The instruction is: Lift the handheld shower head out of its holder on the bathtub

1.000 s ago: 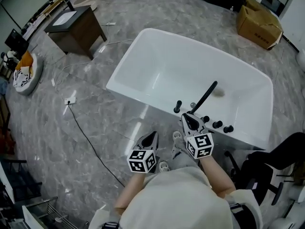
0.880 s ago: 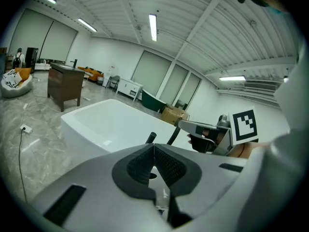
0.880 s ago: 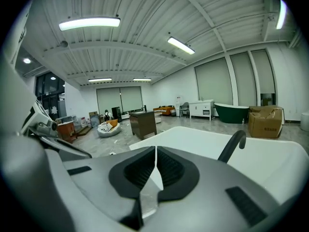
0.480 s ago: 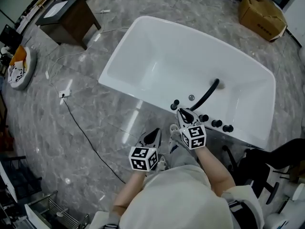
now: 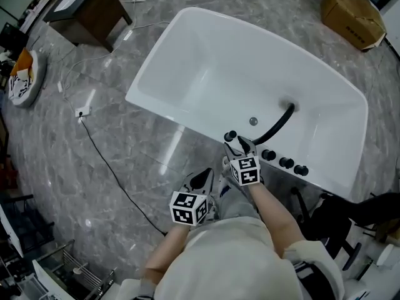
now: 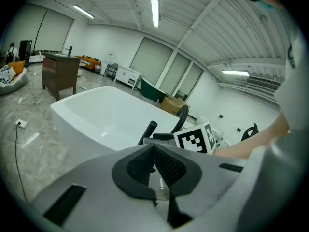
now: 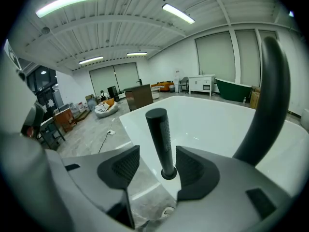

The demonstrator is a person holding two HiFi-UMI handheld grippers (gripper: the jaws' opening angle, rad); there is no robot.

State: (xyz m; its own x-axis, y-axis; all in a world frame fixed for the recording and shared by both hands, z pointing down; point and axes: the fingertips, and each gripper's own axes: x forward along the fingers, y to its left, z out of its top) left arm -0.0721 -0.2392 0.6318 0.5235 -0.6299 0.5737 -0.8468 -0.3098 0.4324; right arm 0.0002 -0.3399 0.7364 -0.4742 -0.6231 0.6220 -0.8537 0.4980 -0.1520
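The black handheld shower head (image 7: 159, 139) stands upright in its round holder on the near rim of the white bathtub (image 5: 187, 17). From the head view the shower head (image 5: 230, 134) shows as a short black stub. My right gripper (image 7: 157, 168) is opening, one pad on each side of the stick and neither touching it. Seen from above, that right gripper (image 5: 237, 144) sits at the rim. My left gripper (image 6: 154, 163) is shut and empty, held back near the person's body (image 5: 201, 179), and it sees the shower head (image 6: 147, 132) ahead.
A curved black spout (image 5: 275, 127) and three black knobs (image 5: 286, 162) stand on the rim just right of the shower head. A cable (image 5: 112, 174) runs over the marble floor at left. A brown cabinet (image 5: 87, 8), a cardboard box (image 5: 353, 8) and a black chair (image 5: 350, 220) stand around.
My right gripper has dropped forward to the tub rim, up to the shower head. The left gripper has shifted a little forward and down.
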